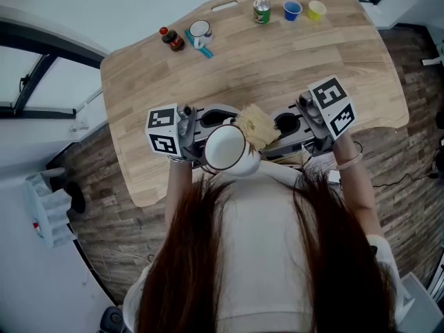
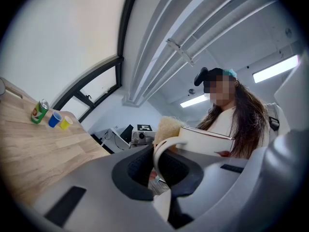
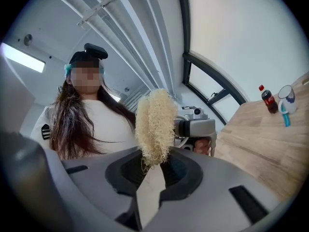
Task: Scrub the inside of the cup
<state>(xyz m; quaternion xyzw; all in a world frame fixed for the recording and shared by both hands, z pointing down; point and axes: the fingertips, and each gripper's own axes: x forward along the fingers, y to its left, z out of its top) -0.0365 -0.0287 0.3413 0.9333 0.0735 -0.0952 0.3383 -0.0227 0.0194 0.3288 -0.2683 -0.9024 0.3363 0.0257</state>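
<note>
A white cup [image 1: 226, 148] is held up close to the person's chest, its mouth facing up toward the head camera. My left gripper [image 1: 208, 125] is shut on the cup's handle [image 2: 162, 151], and the cup body [image 2: 208, 140] shows just beyond the jaws. My right gripper [image 1: 277, 125] is shut on a pale yellow fibrous loofah scrubber [image 1: 255, 125], which stands up between the jaws as a loofah scrubber [image 3: 154, 127]. The scrubber sits beside the cup's rim, to its right, outside the cup.
The wooden table [image 1: 298, 61] lies below and beyond. At its far edge stand a green can [image 1: 261, 10], a blue cup [image 1: 293, 10] and a yellow cup [image 1: 317, 10]. Farther left are a small cola bottle [image 1: 171, 39] and an enamel mug [image 1: 200, 32] with a blue brush.
</note>
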